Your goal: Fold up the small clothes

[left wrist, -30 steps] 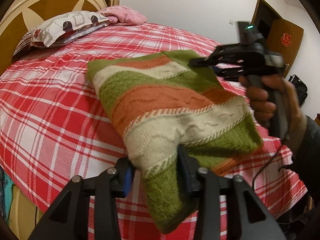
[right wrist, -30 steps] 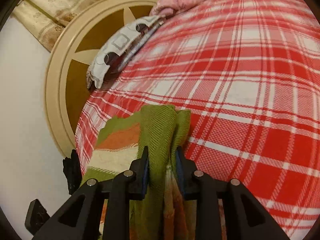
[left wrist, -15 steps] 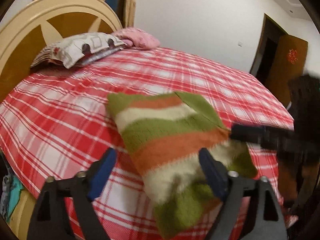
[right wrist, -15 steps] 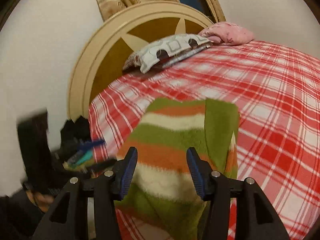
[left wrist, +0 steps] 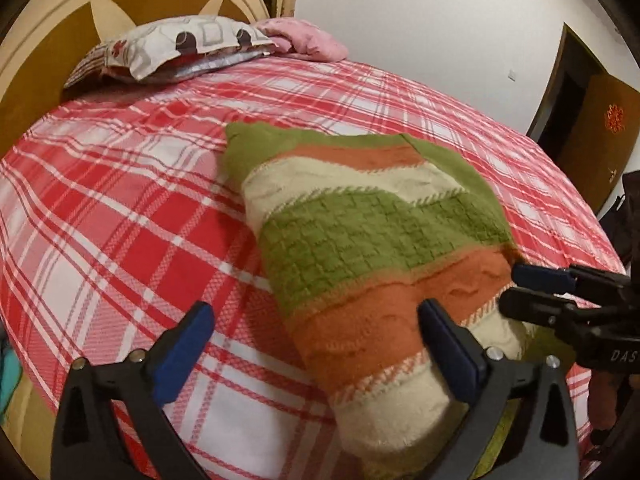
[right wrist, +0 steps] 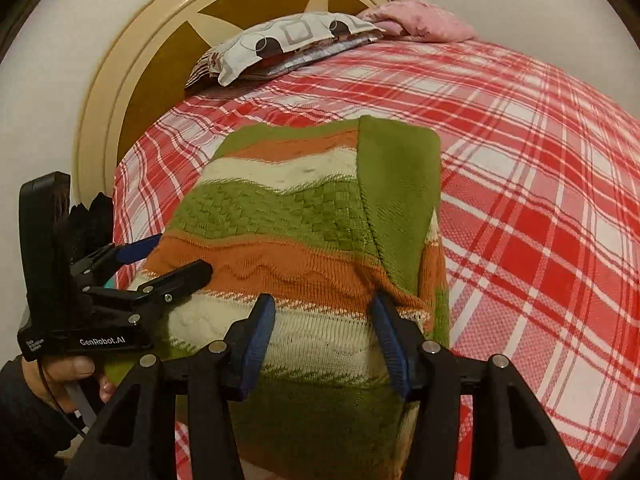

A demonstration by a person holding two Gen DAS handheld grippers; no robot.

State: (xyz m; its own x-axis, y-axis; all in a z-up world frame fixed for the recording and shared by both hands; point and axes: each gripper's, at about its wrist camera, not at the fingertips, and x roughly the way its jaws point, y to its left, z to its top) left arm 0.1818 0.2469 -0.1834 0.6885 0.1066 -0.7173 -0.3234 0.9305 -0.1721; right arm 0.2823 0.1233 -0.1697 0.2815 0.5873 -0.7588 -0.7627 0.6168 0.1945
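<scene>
A folded knitted sweater (left wrist: pixel 360 232) (right wrist: pixel 304 216) in green, orange and cream stripes lies flat on the red plaid bedspread (left wrist: pixel 120 208) (right wrist: pixel 540 200). One green sleeve is folded along its right side. My left gripper (left wrist: pixel 316 320) (right wrist: pixel 176 258) hovers over the sweater's near left corner. Its jaws are opening wide, and the pads do not press on the knit. My right gripper (right wrist: pixel 323 308) (left wrist: pixel 516 290) stands open above the near edge, with the cream stripe showing between its blue pads. A hand (right wrist: pixel 76 372) grips the left tool's handle.
A patterned pillow (left wrist: pixel 188 44) (right wrist: pixel 288 44) and a pink cloth (left wrist: pixel 308 40) (right wrist: pixel 420 20) lie at the round cream and brown headboard (left wrist: pixel 52 32) (right wrist: pixel 160 60). A brown door (left wrist: pixel 600 120) stands at the right. The bed's edge runs just below the grippers.
Both grippers let go of the sweater and opened. The sweater dropped from being held up and now lies flat on the bed. Both grippers drew back toward its near edge.
</scene>
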